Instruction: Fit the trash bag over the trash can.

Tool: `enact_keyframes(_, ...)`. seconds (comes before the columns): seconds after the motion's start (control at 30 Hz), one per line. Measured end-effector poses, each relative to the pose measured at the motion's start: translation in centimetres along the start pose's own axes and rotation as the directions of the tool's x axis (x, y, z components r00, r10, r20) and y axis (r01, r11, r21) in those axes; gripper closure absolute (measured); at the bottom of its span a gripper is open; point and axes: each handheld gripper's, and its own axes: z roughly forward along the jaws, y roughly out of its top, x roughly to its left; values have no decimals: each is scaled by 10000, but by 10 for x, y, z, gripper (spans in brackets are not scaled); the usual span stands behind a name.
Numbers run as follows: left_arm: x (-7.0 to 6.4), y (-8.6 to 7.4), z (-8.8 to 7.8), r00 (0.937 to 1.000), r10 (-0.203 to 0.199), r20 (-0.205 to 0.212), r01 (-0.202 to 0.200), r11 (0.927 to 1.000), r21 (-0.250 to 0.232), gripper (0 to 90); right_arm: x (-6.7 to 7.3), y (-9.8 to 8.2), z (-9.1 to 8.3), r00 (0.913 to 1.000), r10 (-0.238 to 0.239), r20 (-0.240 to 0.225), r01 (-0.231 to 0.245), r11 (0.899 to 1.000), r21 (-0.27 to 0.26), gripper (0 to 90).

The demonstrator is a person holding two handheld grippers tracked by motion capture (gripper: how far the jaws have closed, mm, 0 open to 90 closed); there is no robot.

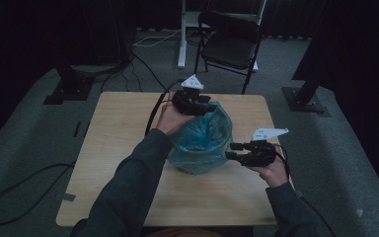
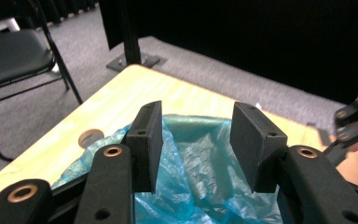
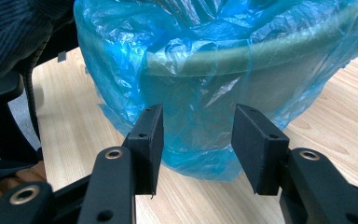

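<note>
While your left gripper [image 1: 208,105] hovers at the far rim, fingers spread | right gripper [image 1: 230,150] spread beside the bin | blue bag [image 1: 202,140] mid-tabletop [image 1: 118,148]: thin, slippery, tearable; pinch the rim overhang.

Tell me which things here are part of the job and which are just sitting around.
Part of the job: blue plastic bag; the bin it lines; left hand-held gripper; right hand-held gripper, both open.

Just around: folding chair; floor cables; white stand leg.
</note>
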Motion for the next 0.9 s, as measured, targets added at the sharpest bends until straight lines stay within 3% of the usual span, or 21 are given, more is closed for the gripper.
enact_keyframes(0.3, 2, -4, 21, 9999, 95, -144, -82, 9961, 878, 555, 0, 0, 0, 10000, 20, -3, -20, 10000, 4, 531)
enact_keyframes(0.53, 2, -8, 31, 9987, 451, -239, -398, 9810, 1898, 573, 0, -1, 0, 10000, 10, -13, -9, 10000, 27, 530)
enact_keyframes(0.9, -1, -11, 40, 9968, 677, -434, -543, 9647, 2577, 609, -1, -2, 0, 10000, -25, 13, 25, 10000, -10, 529)
